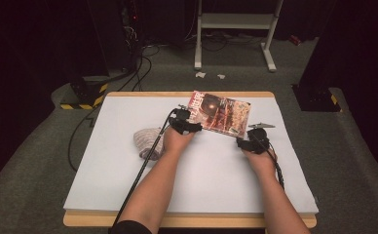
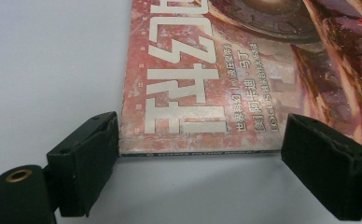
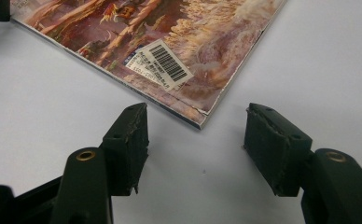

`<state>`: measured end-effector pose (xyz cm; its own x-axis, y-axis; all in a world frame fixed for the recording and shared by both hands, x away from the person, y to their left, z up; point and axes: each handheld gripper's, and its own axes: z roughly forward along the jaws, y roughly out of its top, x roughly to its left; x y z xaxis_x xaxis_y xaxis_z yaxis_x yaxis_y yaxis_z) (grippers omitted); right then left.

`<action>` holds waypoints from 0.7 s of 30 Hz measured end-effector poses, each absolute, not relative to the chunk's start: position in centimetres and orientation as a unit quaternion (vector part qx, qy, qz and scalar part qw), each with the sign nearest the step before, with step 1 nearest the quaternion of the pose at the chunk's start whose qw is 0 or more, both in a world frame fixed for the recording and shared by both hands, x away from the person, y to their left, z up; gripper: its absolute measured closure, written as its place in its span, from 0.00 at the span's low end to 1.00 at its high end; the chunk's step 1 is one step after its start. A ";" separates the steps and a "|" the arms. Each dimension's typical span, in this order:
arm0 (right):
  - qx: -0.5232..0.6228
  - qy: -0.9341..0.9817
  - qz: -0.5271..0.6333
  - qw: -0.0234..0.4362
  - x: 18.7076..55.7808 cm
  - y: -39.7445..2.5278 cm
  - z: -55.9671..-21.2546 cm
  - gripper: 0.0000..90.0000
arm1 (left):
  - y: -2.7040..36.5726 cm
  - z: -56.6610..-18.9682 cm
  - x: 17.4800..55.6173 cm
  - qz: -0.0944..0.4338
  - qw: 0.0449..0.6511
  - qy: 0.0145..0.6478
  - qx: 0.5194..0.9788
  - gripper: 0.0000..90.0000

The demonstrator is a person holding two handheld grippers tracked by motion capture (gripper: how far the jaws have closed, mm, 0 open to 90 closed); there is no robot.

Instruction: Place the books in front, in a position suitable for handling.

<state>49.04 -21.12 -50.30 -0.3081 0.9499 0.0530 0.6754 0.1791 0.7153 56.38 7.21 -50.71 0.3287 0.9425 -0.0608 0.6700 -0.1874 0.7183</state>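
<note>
A magazine [image 1: 221, 114] with a reddish illustrated cover lies flat on the white table sheet [image 1: 197, 190], toward the far middle. My left gripper [image 1: 184, 122] is at its near left corner; in the left gripper view the magazine [image 2: 226, 74] has its near edge between the wide-apart jaws, and my left gripper [image 2: 200, 163] is open. My right gripper [image 1: 250, 140] is just short of the near right corner. The right gripper view has that corner of the magazine [image 3: 170, 51], with a barcode sticker [image 3: 163, 63], just beyond my open right gripper [image 3: 195, 144].
A crumpled striped cloth [image 1: 147, 141] lies left of my left wrist. The wooden table edge [image 1: 187, 220] runs along the front. Beyond the table stand a white metal frame [image 1: 236, 29], cables and black equipment [image 1: 87, 92] on the floor.
</note>
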 end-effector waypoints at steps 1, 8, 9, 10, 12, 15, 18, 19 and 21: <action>0.550 0.739 0.329 0.209 49.0 -21.1 -50.3 0.44 | 7.2 -50.7 56.4 0.205 0.333 0.542 0.743 0.13; 0.557 0.733 0.337 0.198 49.1 -21.3 -50.3 0.45 | 6.6 -50.6 55.6 0.216 0.324 0.535 0.750 0.20; 0.557 0.733 0.338 0.198 49.2 -21.4 -50.3 0.45 | 6.4 -50.7 55.4 0.220 0.322 0.532 0.752 0.23; 0.557 0.732 0.339 0.198 49.2 -21.4 -50.3 0.45 | 6.2 -50.7 55.1 0.224 0.321 0.529 0.753 0.25; 0.555 0.734 0.338 0.198 49.2 -21.5 -50.3 0.45 | 6.1 -50.6 54.7 0.221 0.326 0.523 0.755 0.28; 0.562 0.726 0.342 0.200 49.3 -21.8 -50.2 0.45 | 6.2 -50.7 54.7 0.211 0.339 0.524 0.753 0.26; 0.568 0.722 0.339 0.205 49.6 -22.0 -50.3 0.43 | 6.4 -50.7 54.9 0.206 0.348 0.529 0.746 0.24; 0.567 0.724 0.337 0.203 49.8 -21.9 -50.3 0.42 | 6.5 -50.7 55.0 0.203 0.351 0.529 0.745 0.23; 0.563 0.728 0.334 0.204 50.3 -21.8 -50.2 0.41 | 6.6 -50.7 55.1 0.202 0.352 0.532 0.743 0.22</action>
